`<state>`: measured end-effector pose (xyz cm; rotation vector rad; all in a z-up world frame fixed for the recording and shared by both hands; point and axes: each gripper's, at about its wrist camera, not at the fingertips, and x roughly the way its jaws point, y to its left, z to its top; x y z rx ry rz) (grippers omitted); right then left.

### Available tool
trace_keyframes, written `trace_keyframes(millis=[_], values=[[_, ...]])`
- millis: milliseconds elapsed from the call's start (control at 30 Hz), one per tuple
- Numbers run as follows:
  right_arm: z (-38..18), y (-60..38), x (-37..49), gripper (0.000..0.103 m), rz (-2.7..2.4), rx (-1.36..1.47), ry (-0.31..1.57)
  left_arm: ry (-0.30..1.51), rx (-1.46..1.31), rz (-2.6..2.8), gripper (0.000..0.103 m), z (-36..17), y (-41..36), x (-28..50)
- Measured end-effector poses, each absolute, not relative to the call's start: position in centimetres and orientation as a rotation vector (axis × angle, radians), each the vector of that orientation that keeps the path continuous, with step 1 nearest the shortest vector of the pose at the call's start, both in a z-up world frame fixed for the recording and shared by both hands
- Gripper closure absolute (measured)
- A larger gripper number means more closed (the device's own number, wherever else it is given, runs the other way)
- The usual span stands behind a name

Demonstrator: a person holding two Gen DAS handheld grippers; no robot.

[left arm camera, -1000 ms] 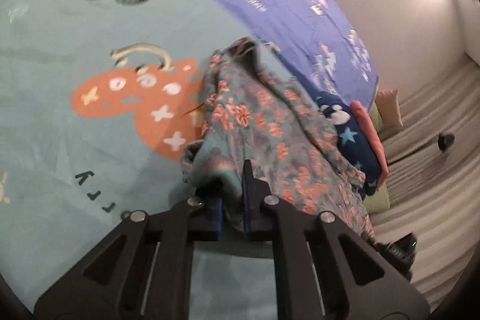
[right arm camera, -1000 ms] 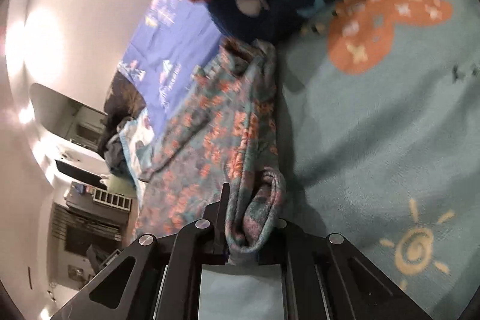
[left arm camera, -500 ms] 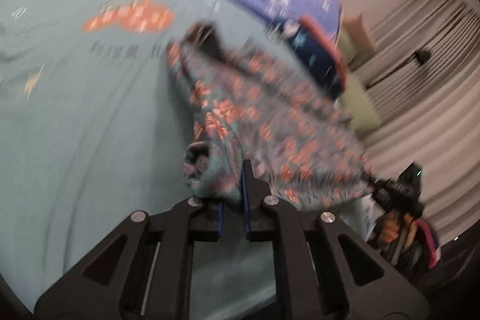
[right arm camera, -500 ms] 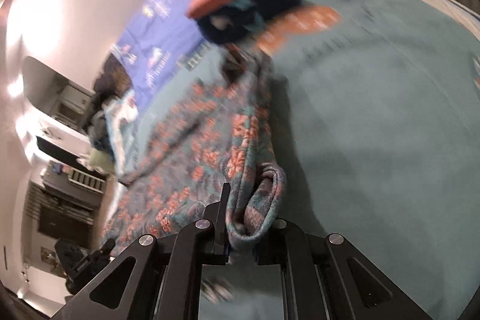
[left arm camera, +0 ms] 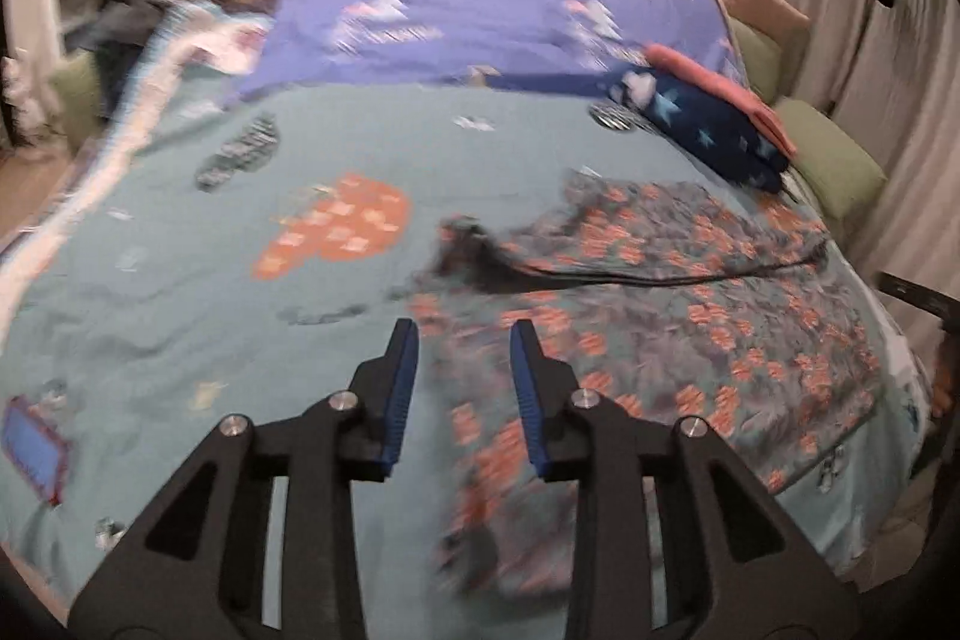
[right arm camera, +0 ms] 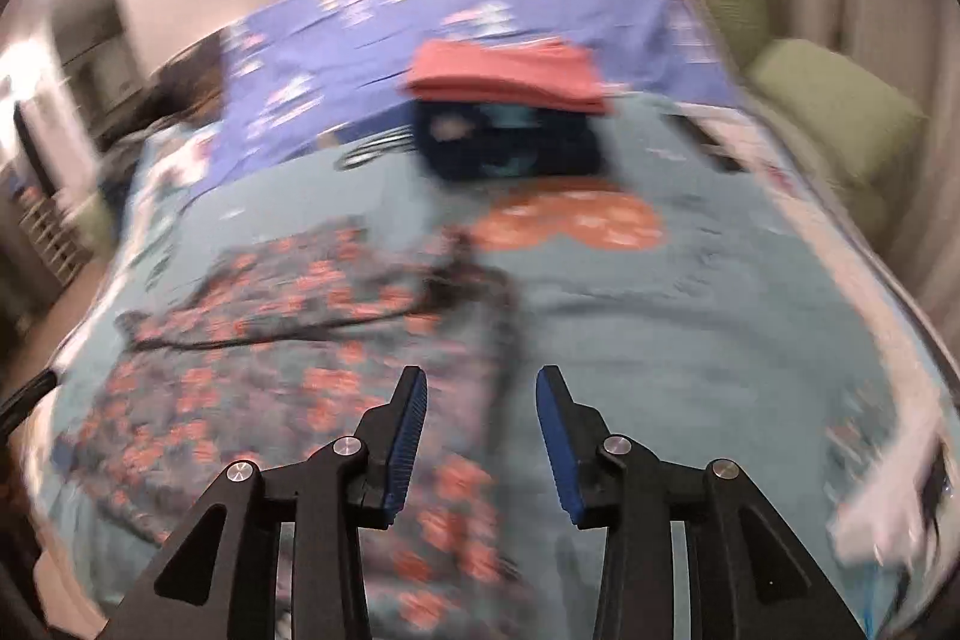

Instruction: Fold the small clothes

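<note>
Left tongs [left arm camera: 462, 334] are opening, nothing pinched between their blue pads; the floral garment [left arm camera: 690, 304] lies spread on the teal bed cover [left arm camera: 180, 280] beneath; right tongs [right arm camera: 483, 379] likewise opening, empty

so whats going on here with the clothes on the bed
A person is folding small clothes on a bed with a teal printed blanket, using a two-finger claw in each hand. The floral teal-and-orange garment lies spread on the blanket. The left claw and right claw are both opening above it, with nothing gripped between the pads. Further back sits a folded stack: a coral-pink cloth on a navy star-print garment.
</note>
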<state>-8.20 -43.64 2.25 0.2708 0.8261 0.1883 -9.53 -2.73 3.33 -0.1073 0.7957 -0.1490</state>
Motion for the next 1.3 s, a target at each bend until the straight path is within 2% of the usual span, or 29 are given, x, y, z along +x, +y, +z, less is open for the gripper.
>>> trace_keyframes(millis=[300, 400, 600, 733, 800, 900, 1033, 1100, 1167, 1200, 1233, 1267, 1300], values=[[-2.2, -41.2, -2.3, 0.065, 0.303, 0.278, 0.975, 0.956, -0.161, -0.274, 0.069, -0.7, -4.8, -3.3], [-2.5, -40.3, -0.6, 0.065, 0.342, 0.242, 0.988, 0.96, -0.171, -0.292, 0.065, -1.1, -5.2, -1.5], [-1.6, -40.8, 3.2, 0.065, 0.338, 0.249, 0.917, 0.915, -0.212, -0.286, 0.063, -0.6, -5.2, 2.9], [-0.4, -44.0, 5.4, 0.065, 0.235, 0.403, 0.816, 0.826, -0.289, -0.228, 0.062, 0.9, -3.8, 5.0], [-0.2, -44.7, 5.5, 0.065, 0.206, 0.411, 0.806, 0.777, -0.299, -0.19, 0.059, 1.8, -3.1, 5.2], [-0.5, -45.2, 4.9, 0.064, 0.183, 0.387, 0.814, 0.72, -0.257, -0.171, 0.048, 2.6, -2.3, 4.3], [-2.2, -46.4, 4.7, 0.057, 0.175, 0.395, 0.873, 0.778, -0.189, -0.161, 0.042, 0.8, -1.9, 4.0], [-3.0, -46.8, 5.4, 0.054, 0.219, 0.428, 0.914, 0.849, -0.183, -0.165, 0.041, -0.8, -1.7, 4.3], [-3.7, -47.1, 6.4, 0.045, 0.264, 0.463, 0.957, 0.907, -0.189, -0.171, 0.041, -2.3, -1.5, 5.0], [-4.0, -47.2, 6.8, 0.045, 0.274, 0.475, 0.969, 0.924, -0.195, -0.176, 0.041, -2.8, -1.4, 5.3], [-4.2, -47.0, 7.3, 0.046, 0.296, 0.481, 0.978, 0.94, -0.21, -0.19, 0.041, -3.4, -1.3, 5.7], [-4.2, -46.8, 7.5, 0.072, 0.318, 0.476, 0.973, 0.945, -0.229, -0.212, 0.054, -3.7, -1.2, 6.1], [-4.1, -46.5, 7.7, 0.098, 0.32, 0.464, 0.969, 0.938, -0.234, -0.223, 0.072, -3.7, -1.2, 6.3]])
